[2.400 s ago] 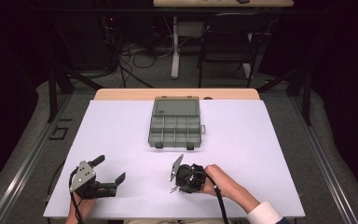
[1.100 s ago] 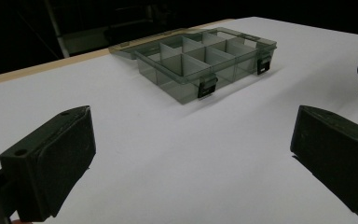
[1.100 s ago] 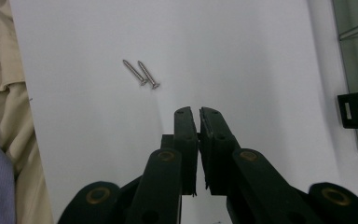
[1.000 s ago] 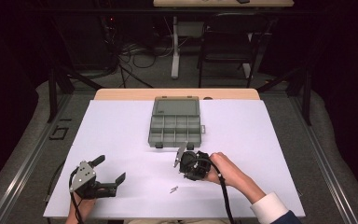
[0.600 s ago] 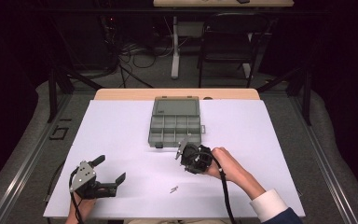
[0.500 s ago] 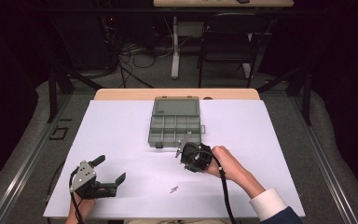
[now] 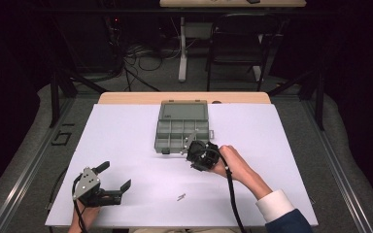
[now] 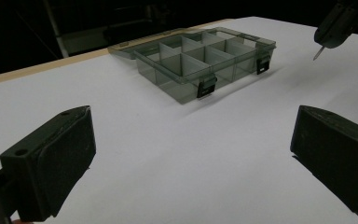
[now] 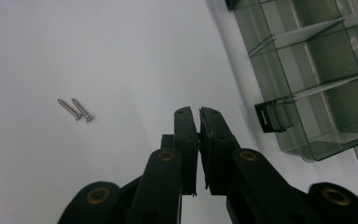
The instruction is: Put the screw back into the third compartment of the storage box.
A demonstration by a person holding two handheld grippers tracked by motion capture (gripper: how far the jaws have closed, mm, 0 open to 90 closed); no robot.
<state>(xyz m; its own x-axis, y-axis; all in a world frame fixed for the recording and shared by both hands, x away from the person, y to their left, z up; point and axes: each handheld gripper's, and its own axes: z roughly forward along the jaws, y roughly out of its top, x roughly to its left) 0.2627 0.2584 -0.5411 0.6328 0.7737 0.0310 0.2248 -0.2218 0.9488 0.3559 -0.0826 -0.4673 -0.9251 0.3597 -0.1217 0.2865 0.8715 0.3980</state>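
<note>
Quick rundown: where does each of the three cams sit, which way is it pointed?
High view: above the person's side, looking forward and down on the table; both forearms enter from below.
Left gripper view: rides the left gripper, low over the table, facing the organizer box; its own jaws stand wide apart.
Right gripper view: rides the right gripper, looking down at two screws; jaws nearly closed.
Shared: the box shows in all three views.

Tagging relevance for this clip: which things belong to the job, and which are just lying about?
In the job: right gripper, held screw, box, loose screws.
Lying about: chair, floor cables; left gripper open, idle.
</note>
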